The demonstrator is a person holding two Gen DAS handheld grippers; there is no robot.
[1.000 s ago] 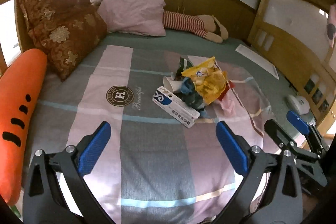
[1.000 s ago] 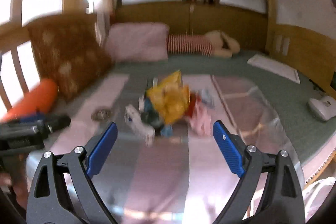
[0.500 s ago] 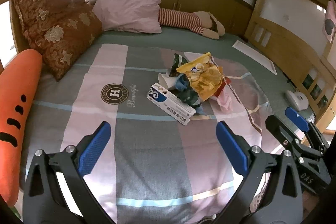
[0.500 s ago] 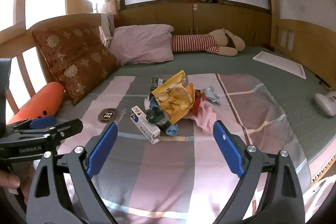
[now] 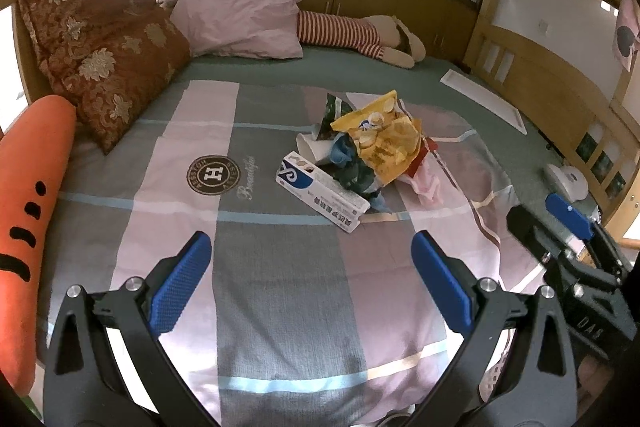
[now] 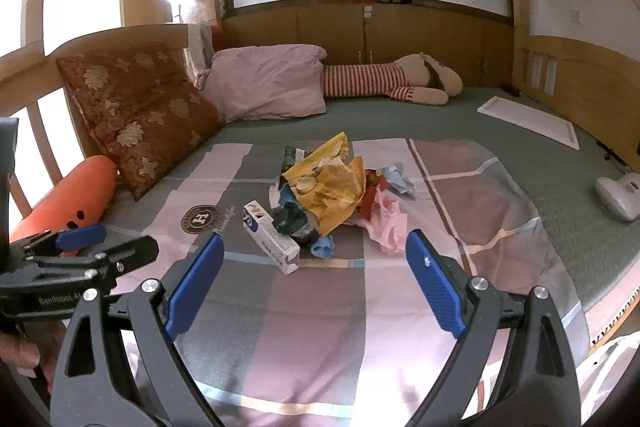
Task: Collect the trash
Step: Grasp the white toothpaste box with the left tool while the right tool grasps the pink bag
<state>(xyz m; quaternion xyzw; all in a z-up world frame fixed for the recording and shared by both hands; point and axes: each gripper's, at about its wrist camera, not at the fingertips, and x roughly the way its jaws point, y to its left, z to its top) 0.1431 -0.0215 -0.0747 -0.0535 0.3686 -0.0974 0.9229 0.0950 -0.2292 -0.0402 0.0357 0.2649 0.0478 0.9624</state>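
Wooden bunk framing encloses a bed (image 6: 520, 163) spread with a pink-and-grey checked blanket (image 5: 280, 287). Nearest, the left hand-held gripper (image 5: 311, 281) and the right hand-held gripper (image 6: 315, 283) hover above the blanket, each with jaws spread wide and nothing between them. Beyond, at 12 o'clock from both, lies the trash pile (image 6: 324, 195): a white-and-blue carton (image 5: 320, 197) at its near edge, a yellow snack bag (image 5: 384, 147) on top, and a crumpled pink bag (image 6: 386, 223) at 3 o'clock of the pile. At 9 o'clock lies an orange carrot cushion (image 5: 28, 219); farther, at 10 o'clock, a brown floral cushion (image 6: 140, 111). Farthest, a pink pillow (image 6: 268, 87) and a striped plush toy (image 6: 392, 81) rest by the wooden wall.
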